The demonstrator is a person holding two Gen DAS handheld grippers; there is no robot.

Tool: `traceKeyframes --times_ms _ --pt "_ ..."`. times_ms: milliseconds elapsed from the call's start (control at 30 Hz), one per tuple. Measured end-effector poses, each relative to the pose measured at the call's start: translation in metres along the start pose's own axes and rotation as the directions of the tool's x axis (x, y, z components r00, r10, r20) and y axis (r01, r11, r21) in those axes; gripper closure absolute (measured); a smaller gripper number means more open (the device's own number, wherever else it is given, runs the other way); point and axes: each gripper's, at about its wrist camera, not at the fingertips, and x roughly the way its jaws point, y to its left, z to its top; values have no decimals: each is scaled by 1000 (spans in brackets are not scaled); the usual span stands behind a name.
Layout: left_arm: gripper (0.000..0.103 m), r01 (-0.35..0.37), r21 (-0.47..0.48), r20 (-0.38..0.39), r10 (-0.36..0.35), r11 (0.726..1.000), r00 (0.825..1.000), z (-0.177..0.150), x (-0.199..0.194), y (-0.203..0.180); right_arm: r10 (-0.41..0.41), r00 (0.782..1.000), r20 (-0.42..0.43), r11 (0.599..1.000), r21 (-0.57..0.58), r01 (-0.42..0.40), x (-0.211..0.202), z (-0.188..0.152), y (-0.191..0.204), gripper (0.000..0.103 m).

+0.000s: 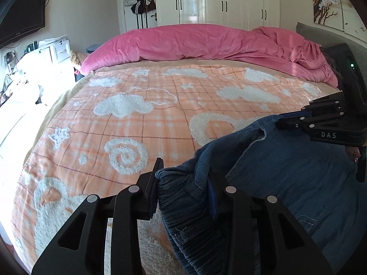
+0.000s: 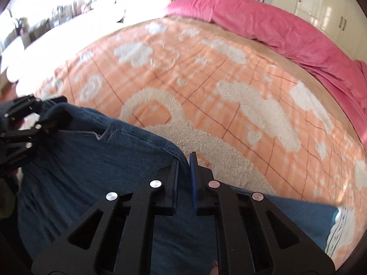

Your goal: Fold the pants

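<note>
Blue denim pants (image 1: pixel 286 171) lie at the near edge of the bed, also in the right wrist view (image 2: pixel 91 160). My left gripper (image 1: pixel 183 183) is shut on a bunched, ribbed end of the pants. My right gripper (image 2: pixel 184 167) is shut on the pants' upper edge; it shows at the right of the left wrist view (image 1: pixel 289 120). The left gripper shows at the left of the right wrist view (image 2: pixel 43 112). The denim hangs stretched between the two grippers.
The bed carries an orange checked blanket (image 1: pixel 149 119) with white fluffy shapes. A pink duvet (image 1: pixel 195 43) is piled along the far side. White wardrobes (image 1: pixel 218 0) and a wall TV (image 1: pixel 23 18) stand beyond. Cluttered furniture stands left of the bed.
</note>
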Motion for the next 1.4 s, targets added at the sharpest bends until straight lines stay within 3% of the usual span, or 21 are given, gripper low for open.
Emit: traceKeyframes --times_ms 267,533,867,1400 --pt "71 27 9 43 -28 1000 999 -4 -30 -6 -40 992 119 997 76 32 -50 -31 12 100" --pt "71 58 30 70 -60 998 996 -25 -67 -12 -90 975 204 992 106 69 -106 -78 49 100" --pt "69 137 36 38 -138 990 990 -60 -109 -19 -122 970 213 982 170 86 -139 -140 86 100" --pt "64 116 20 -82 -114 993 990 -103 -132 -16 -40 986 163 997 65 30 -154 -195 146 100"
